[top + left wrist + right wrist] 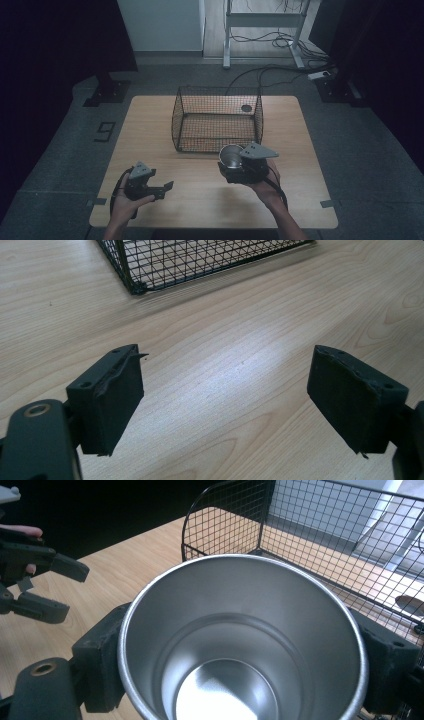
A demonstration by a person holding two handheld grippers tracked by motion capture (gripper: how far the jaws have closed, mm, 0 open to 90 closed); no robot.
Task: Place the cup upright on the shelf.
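Note:
A shiny metal cup [231,155] [240,640] is held upright above the table by my right gripper [244,167] [240,665], shut on its sides, just in front of a black wire basket [218,119] [320,545]. The cup looks empty inside. My left gripper [162,189] [225,400] hovers open over bare wood at the table's front left, nothing between its pads [117,395]. In the right gripper view, the left gripper [50,587] shows at the far left.
The wooden table [150,130] carries the wire basket at its middle back. A small dark round object [246,108] shows at the basket's far right corner. Beyond the table stand a metal frame with cables [265,35] and dark stands.

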